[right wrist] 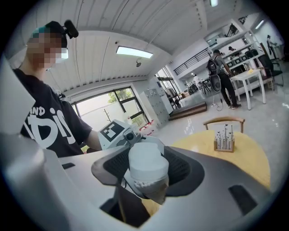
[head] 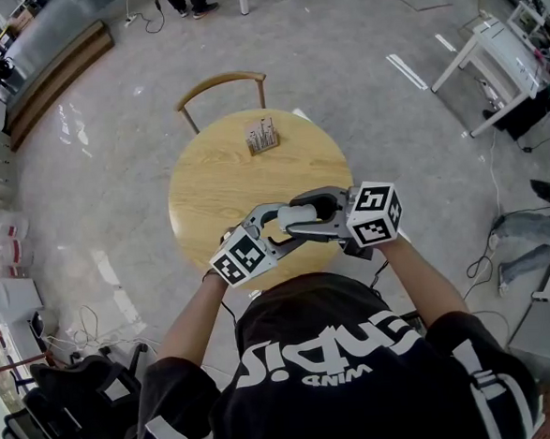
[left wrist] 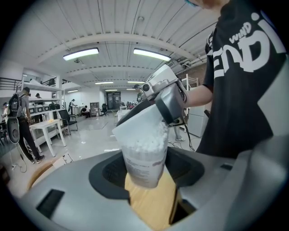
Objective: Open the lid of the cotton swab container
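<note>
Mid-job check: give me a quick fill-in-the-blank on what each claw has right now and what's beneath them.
The left claw holds the cotton swab container; the right claw is shut on its ____. That part's colour is ____. The wooden table below them is ____ in shape.
Missing words: lid; white; round.

Round wooden table (head: 216, 185) on glossy grey floor (head: 111, 160); carries, near far edge, small wooden rack (head: 263, 136) of thin upright sticks, perhaps metal. Just beyond, wooden chair (head: 220, 82). Well off right, white desk (head: 498, 48); lower left, black bag (head: 77, 406).
</note>
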`<state>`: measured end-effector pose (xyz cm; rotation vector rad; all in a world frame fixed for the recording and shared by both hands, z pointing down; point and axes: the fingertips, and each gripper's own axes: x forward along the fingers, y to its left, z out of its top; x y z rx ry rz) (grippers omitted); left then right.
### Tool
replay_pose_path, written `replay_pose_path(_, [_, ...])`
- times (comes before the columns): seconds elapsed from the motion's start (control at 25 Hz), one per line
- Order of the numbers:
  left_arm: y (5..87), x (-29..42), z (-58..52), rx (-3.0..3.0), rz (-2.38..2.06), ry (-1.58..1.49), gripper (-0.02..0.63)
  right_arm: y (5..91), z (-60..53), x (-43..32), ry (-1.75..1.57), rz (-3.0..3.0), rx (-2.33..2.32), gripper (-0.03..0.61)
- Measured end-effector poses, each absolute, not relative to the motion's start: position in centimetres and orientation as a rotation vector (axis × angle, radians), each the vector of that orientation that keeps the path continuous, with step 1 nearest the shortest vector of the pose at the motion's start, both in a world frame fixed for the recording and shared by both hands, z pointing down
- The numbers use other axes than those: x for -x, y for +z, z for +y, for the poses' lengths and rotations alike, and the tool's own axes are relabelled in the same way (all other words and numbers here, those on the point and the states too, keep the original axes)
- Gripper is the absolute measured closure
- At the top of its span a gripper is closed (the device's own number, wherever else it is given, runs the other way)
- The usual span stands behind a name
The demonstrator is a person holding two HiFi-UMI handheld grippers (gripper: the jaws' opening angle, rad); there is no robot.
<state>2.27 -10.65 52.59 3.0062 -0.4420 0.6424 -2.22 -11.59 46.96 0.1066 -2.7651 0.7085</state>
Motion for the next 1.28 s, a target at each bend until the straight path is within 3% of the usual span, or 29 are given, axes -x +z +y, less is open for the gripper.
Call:
replay_pose_path(0.2, [53.2, -2.3, -10.4, -2.997, -0.444, 0.652, 0.354, 47.2, -11.8, 2.2, 0.833, -2.752, -0.124, 0.351])
replay_pose_path(1.28, [54.6, -0.6, -10.1, -2.871, -0.486, 0.646, 0.354, 48.3, -12.1, 0.5, 0.699, -2.76, -0.257, 0.347])
